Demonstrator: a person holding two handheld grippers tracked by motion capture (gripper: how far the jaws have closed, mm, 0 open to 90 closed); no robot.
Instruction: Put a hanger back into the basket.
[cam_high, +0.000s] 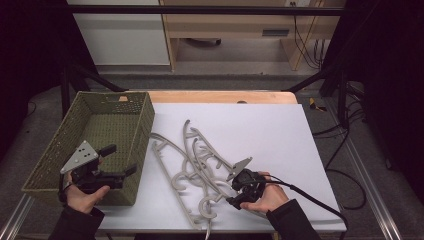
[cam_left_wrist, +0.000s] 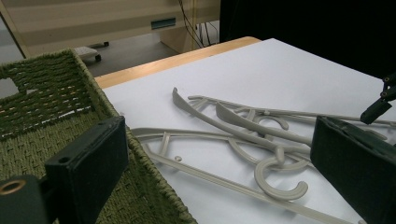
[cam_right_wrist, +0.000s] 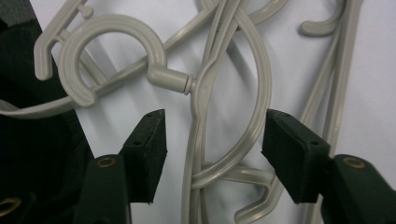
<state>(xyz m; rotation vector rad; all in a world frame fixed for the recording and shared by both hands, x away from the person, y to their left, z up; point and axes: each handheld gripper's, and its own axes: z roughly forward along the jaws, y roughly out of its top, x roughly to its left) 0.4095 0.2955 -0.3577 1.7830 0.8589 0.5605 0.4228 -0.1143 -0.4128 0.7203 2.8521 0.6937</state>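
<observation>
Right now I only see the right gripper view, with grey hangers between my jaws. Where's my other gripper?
Observer: The left gripper hovers open over the green woven basket, at the table's left side.
Operator: Are the hangers close to it?
Observer: Yes, the hangers lie tangled on the white sheet, just right of the basket.
Operator: Do they touch it?
Observer: The nearest hanger's end lies right beside its wall. I can't tell if it touches.

Grey hangers (cam_high: 192, 160) smooth matt plastic, basket (cam_high: 45, 160) rough woven fibre, table cover (cam_high: 270, 130) matt white paper, tabletop (cam_high: 220, 96) wood.
</observation>
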